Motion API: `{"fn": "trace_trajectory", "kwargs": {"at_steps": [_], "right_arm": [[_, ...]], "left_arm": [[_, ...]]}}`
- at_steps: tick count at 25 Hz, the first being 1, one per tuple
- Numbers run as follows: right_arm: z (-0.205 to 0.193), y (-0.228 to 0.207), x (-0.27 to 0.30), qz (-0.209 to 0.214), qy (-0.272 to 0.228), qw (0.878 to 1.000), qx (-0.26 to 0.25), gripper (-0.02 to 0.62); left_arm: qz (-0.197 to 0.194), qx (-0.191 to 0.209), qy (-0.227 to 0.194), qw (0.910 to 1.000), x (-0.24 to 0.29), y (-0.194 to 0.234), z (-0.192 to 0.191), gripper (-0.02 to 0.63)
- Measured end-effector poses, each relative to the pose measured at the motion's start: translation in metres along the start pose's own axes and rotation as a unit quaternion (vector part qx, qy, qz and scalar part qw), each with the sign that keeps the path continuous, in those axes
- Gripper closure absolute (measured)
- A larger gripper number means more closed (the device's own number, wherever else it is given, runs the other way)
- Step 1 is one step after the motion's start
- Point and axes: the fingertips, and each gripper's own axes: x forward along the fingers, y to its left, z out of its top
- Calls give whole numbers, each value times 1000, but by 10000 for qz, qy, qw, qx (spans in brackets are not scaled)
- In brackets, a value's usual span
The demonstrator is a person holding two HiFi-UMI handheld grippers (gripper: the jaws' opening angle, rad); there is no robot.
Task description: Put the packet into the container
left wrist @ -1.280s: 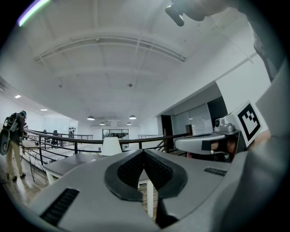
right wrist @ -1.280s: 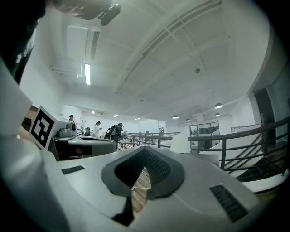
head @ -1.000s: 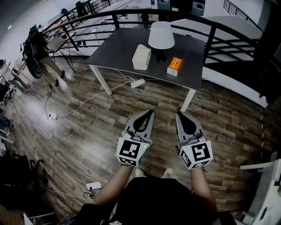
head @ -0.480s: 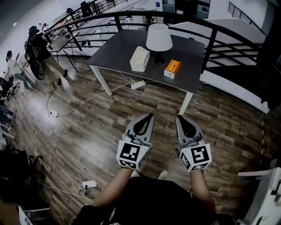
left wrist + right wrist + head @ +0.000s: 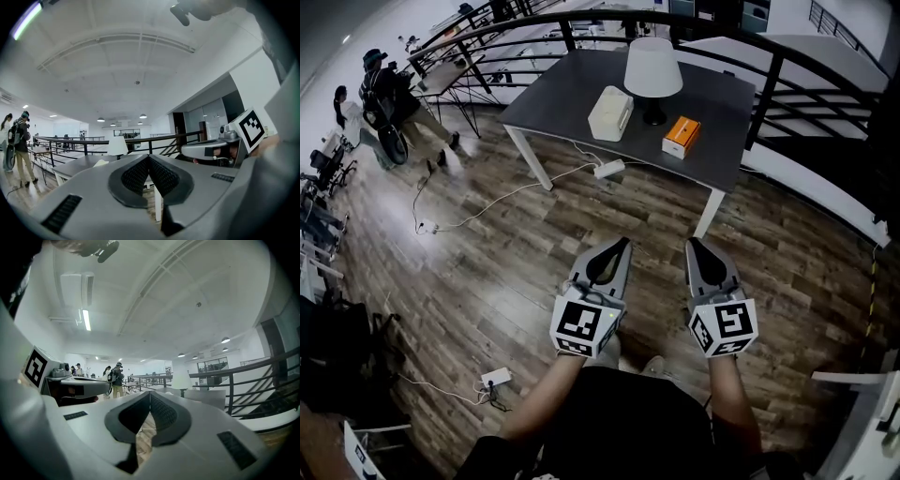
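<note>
- An open-plan office on a mezzanine: wood-plank floor [image 5: 469,281], with a black railing [image 5: 771,94] curving past at 12 o'clock.
- A dark desk [image 5: 567,98] with a table lamp [image 5: 652,67] stands at 12 o'clock; more desks [image 5: 441,80] and people [image 5: 384,94] are at 10 o'clock.

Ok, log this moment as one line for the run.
stage: before pickup | left claw: shut, empty | right claw: shut, empty | orange packet: on table, by lamp | cream box: on table

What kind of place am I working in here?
Probably an open-plan office or lab, possibly on an upper level: wood floor, black railing, a grey table with a lamp, and people by more desks beyond.
</note>
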Motion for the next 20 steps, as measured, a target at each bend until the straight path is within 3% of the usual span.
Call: {"fn": "trace_trajectory", "kwargs": {"at_steps": [9,20], "right_arm": [[-3,1,56,-114,113,9998,-88,591],[13,19,177,-409,144,9988,-236,589]], "left_arm": [[-113,-165,-23,9998,31,51,-11,598],[-318,-259,-161,9990,80,177,-7,598]]}}
